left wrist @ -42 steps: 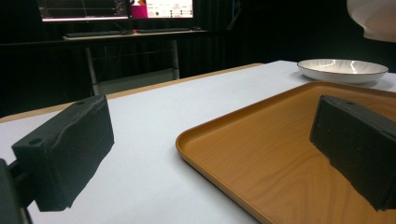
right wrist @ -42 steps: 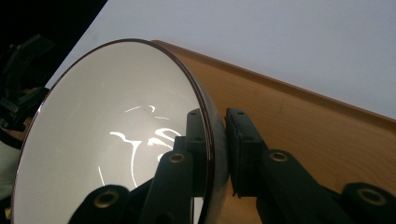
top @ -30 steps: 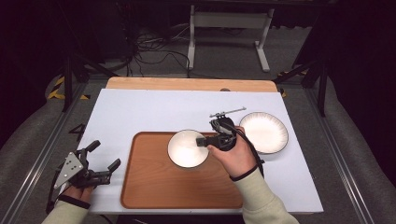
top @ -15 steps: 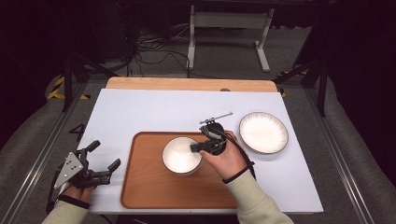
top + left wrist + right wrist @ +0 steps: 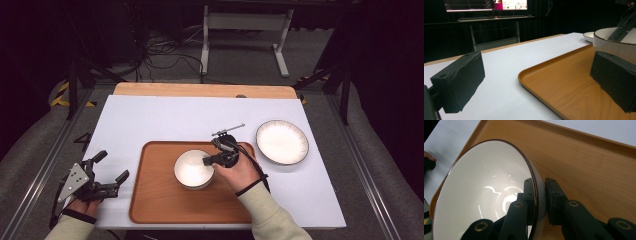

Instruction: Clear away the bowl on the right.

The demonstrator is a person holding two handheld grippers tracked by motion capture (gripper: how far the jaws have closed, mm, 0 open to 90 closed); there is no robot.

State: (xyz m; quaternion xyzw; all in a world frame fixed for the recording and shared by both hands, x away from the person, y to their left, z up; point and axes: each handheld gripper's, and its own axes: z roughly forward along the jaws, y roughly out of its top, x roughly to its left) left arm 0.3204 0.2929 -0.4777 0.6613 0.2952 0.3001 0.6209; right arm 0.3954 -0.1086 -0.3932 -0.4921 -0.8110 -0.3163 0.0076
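The left claw (image 5: 111, 176) rests on the white bench (image 5: 150, 120), jaws apart and empty, just left of the wooden tray (image 5: 160, 200). To its right, the right claw (image 5: 540, 202) is clamped on the rim of the white bowl (image 5: 192, 169), one jaw inside and one outside, over the tray. Beyond this claw's right side, a white plate (image 5: 282, 142) lies on the bench, well apart from the bowl.
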